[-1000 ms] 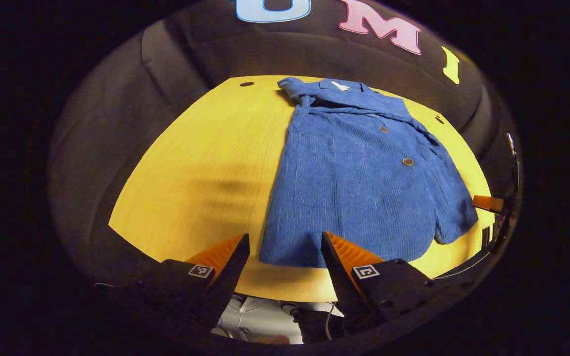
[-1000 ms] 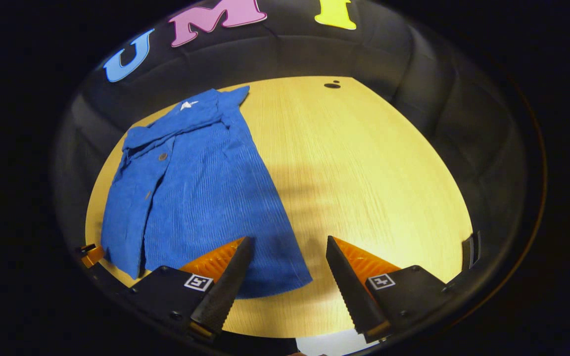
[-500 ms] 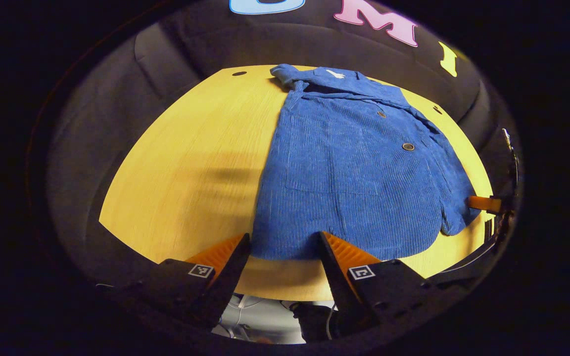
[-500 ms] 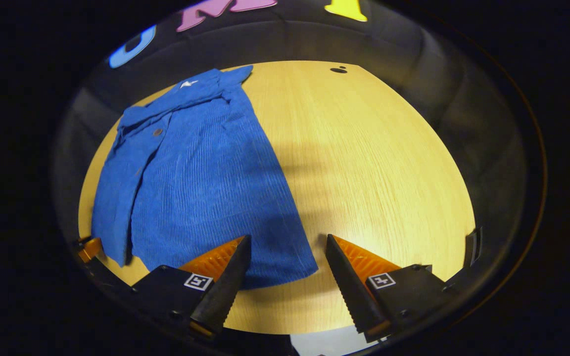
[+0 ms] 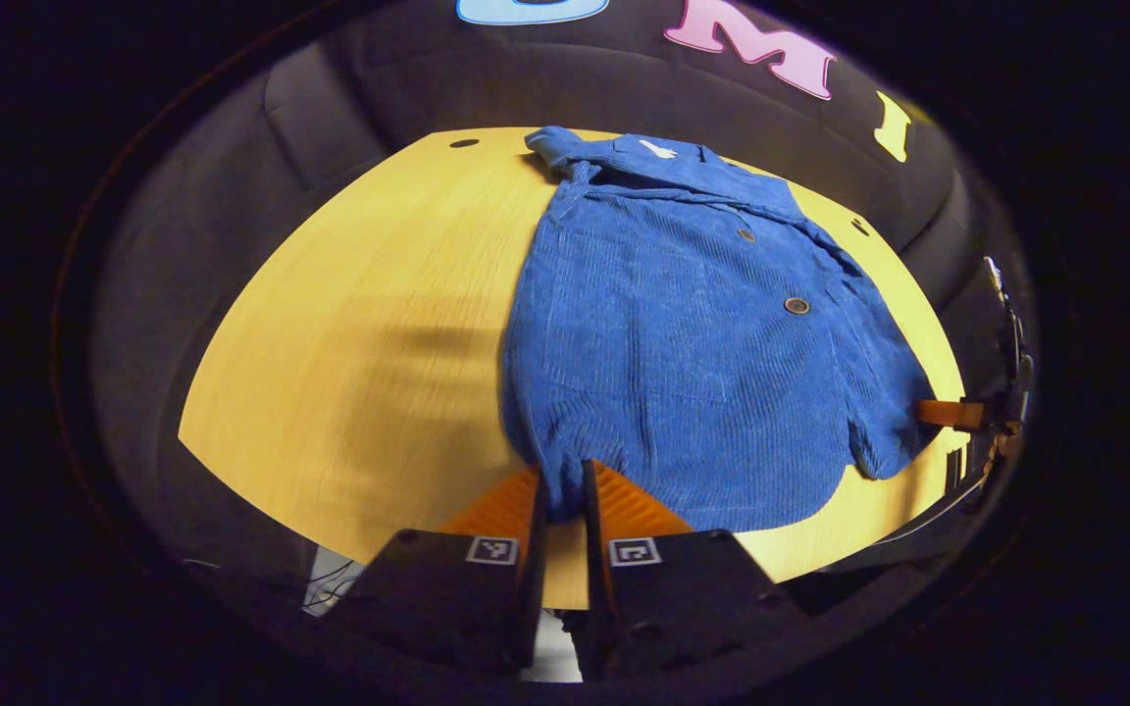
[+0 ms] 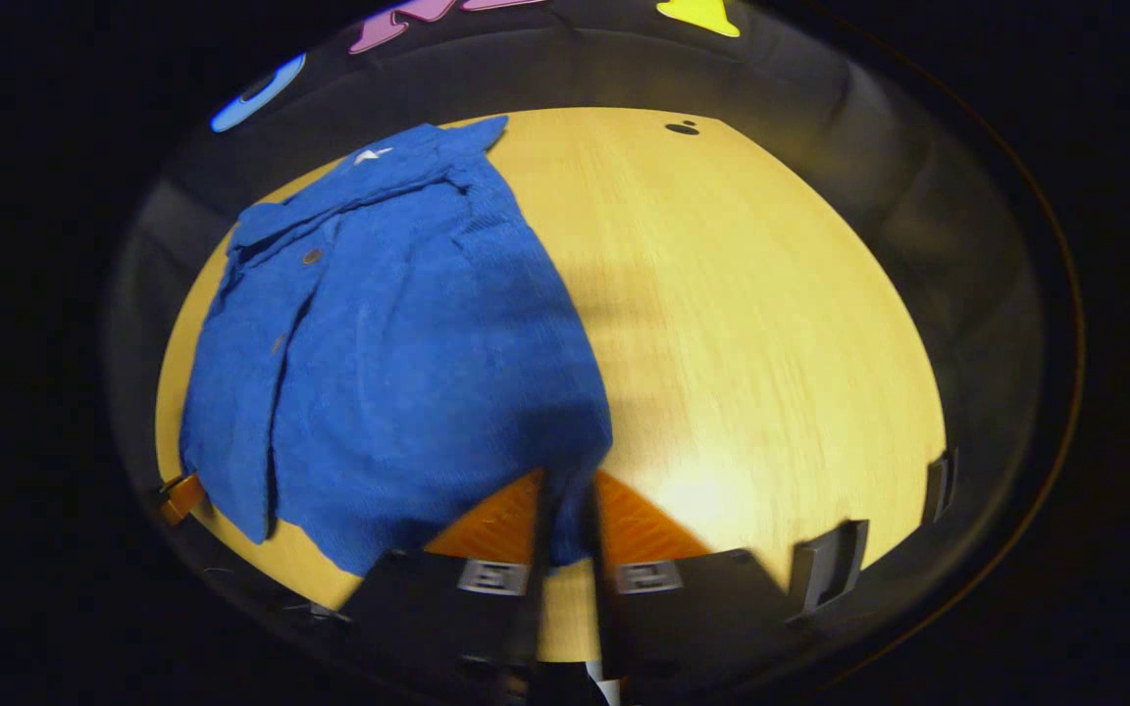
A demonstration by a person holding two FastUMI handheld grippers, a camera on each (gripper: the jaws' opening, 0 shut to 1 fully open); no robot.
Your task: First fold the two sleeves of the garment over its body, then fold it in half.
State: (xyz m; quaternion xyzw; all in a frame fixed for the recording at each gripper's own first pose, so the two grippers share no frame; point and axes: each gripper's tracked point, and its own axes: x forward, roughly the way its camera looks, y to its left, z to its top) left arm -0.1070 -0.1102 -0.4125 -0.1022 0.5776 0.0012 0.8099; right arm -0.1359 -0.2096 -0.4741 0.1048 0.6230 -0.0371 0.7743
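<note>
corduroy shirt (image 5: 702, 353) in blue lies flat on the yellow wooden table (image 5: 359, 333), collar toward the far wall and hem toward the near edge, sleeves already folded in over its body. in the left gripper view, the left gripper (image 5: 562, 495) has its two fingers drawn together on the near hem corner, a bunch of blue cloth pinched between them and the fabric puckered just above. two buttons (image 5: 796, 305) show along the placket, and a small white tag (image 5: 658, 149) sits inside the collar. in the right gripper view, the right gripper (image 6: 570, 515) is likewise clamped on the other near corner of the hem, cloth gathered between its fingers; this view is somewhat blurred. a small dark hole (image 6: 683, 127) marks the table's far corner.
</note>
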